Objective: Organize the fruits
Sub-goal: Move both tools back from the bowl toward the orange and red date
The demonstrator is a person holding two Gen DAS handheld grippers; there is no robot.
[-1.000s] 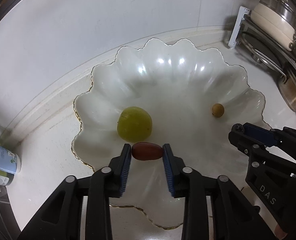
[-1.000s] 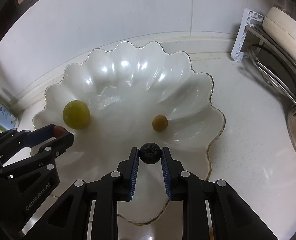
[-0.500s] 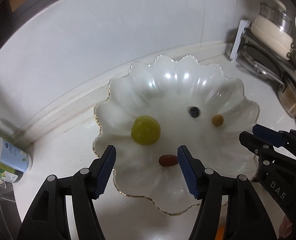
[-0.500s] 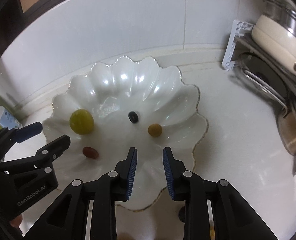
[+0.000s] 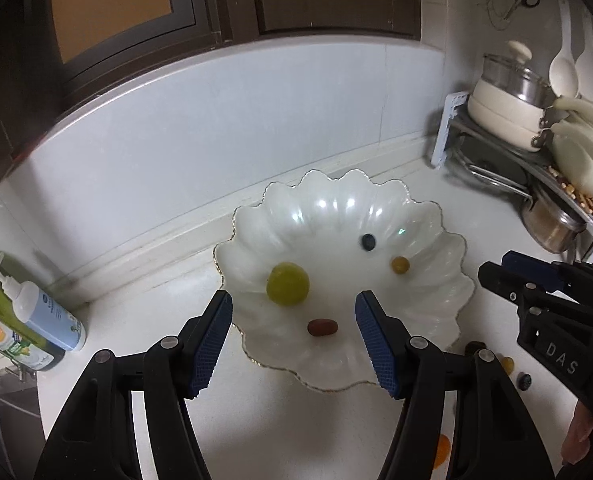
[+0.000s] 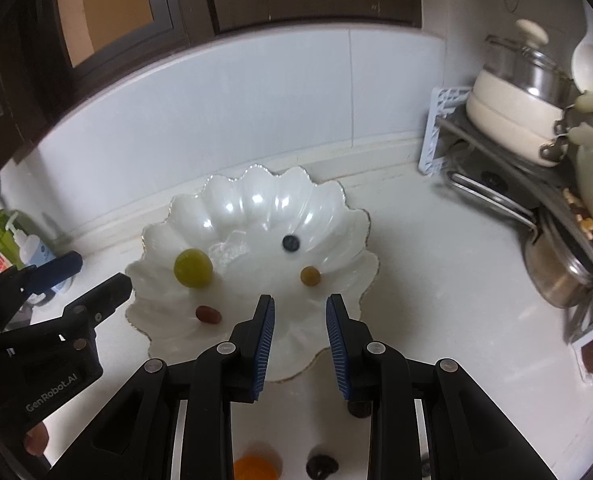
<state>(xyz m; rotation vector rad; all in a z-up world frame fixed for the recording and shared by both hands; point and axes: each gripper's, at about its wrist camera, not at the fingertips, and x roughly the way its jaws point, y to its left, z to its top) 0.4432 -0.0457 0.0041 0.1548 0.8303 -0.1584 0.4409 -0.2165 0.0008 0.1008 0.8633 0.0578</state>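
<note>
White countertop (image 5: 168,300) is carrying a scalloped white bowl (image 5: 436,312) in front of a pale tiled wall. Inside the bowl, a green grape (image 5: 287,289) is sitting at 9 o'clock, a red oblong fruit (image 5: 322,327) at 7 o'clock, a blueberry (image 5: 368,242) at 1 o'clock and a small amber fruit (image 5: 399,265) at 3 o'clock; all four are lying apart from one another.

Left gripper (image 5: 294,340) is hanging above the bowl's near rim with its blue pads spread wide and nothing between them; its jaws have just been opening. Right gripper (image 6: 300,336) is hanging over the near rim at 5 o'clock, its pads showing a narrow empty gap and gripping nothing.

Loose fruits are lying on the counter near 6 o'clock: an orange one (image 6: 254,468) and a dark one (image 6: 322,466). A soap bottle (image 5: 36,316) is standing at 9 o'clock. A rack of pots (image 5: 528,128) is occupying 2 o'clock.
</note>
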